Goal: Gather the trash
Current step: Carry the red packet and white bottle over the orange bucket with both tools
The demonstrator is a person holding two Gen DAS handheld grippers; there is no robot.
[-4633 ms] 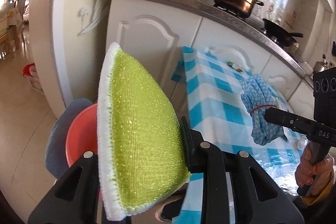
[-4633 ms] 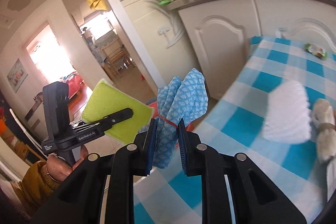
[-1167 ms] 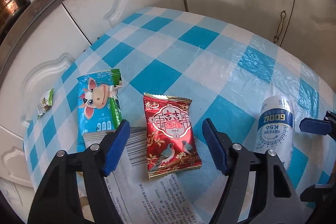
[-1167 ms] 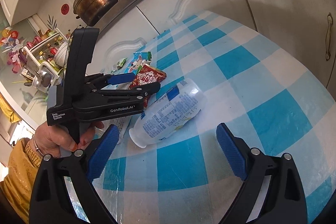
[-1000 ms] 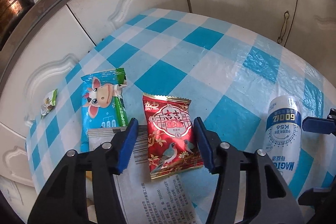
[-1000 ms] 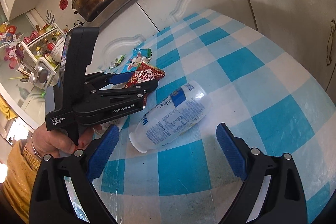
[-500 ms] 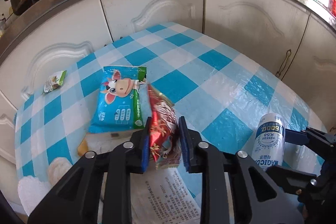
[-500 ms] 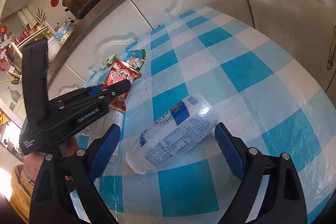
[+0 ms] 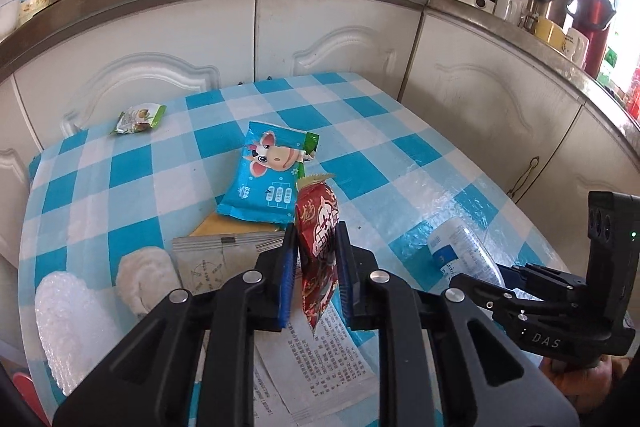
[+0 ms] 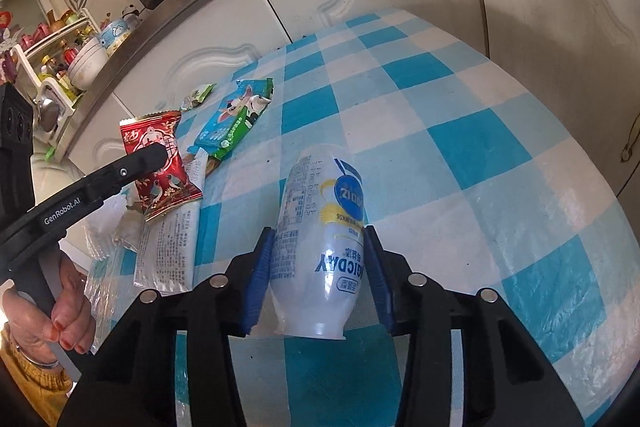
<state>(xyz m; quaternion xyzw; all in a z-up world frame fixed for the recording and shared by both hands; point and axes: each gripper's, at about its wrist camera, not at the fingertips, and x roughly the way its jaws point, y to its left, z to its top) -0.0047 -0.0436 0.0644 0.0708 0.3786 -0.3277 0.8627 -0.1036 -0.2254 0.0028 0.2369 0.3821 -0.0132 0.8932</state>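
Observation:
My left gripper [image 9: 314, 251] is shut on a red snack wrapper [image 9: 319, 235] and holds it upright above the checked table; the wrapper also shows in the right wrist view [image 10: 160, 163]. My right gripper [image 10: 318, 259] is closed around a white plastic bottle [image 10: 320, 227] lying on the table; the bottle shows in the left wrist view [image 9: 464, 251]. A blue cow-print packet [image 9: 270, 175] lies beyond the wrapper. A small green wrapper [image 9: 138, 117] lies at the far left edge.
A printed paper sheet [image 9: 320, 359] and a grey card [image 9: 212, 259] lie under my left gripper. White foam pads [image 9: 72, 323] sit at the table's left. White cabinets [image 9: 332, 35] and a counter with pots surround the blue checked table [image 9: 360, 131].
My left gripper closed on the red wrapper and lifted it off the table. My right gripper moved in and closed around the white bottle, which now points away from the camera.

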